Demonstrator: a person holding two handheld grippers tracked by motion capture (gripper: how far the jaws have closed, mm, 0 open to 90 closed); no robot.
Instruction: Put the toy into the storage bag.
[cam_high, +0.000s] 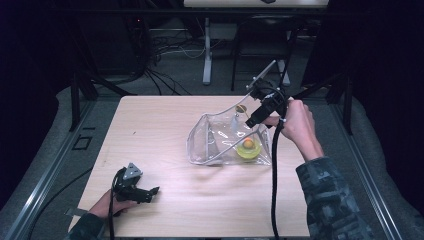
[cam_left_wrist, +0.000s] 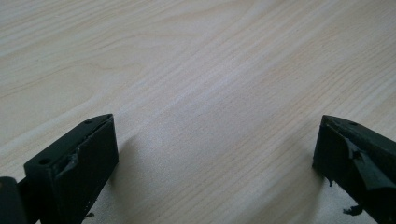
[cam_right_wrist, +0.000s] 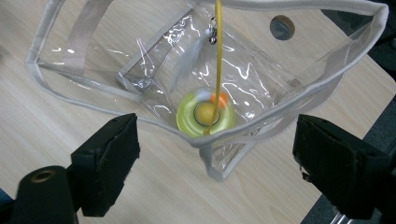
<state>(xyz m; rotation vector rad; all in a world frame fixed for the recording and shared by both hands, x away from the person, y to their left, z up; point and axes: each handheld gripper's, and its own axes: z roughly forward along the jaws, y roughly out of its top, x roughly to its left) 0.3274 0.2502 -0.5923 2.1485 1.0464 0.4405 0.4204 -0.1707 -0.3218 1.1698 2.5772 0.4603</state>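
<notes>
A clear plastic bag (cam_high: 220, 140) with grey trim stands open on the wooden table (cam_high: 165, 120), right of centre. Inside it sits a yellow-green ring toy (cam_right_wrist: 205, 116) with an orange ball, a thin yellow rod (cam_right_wrist: 217, 51) rising from it and a white feather (cam_right_wrist: 189, 58) hanging beside the rod. My right gripper (cam_high: 252, 120) hovers over the bag's far right rim, open and empty; in the right gripper view its jaws straddle the bag's mouth (cam_right_wrist: 205, 140). My left gripper (cam_high: 147, 194) rests low at the table's front left, open over bare wood (cam_left_wrist: 215, 107).
The table's front and left parts are bare wood (cam_high: 200, 205). Grey carpet borders the table, with metal rails along both sides. Table legs, a stand (cam_high: 207, 55) and cables stand on the floor beyond the far edge.
</notes>
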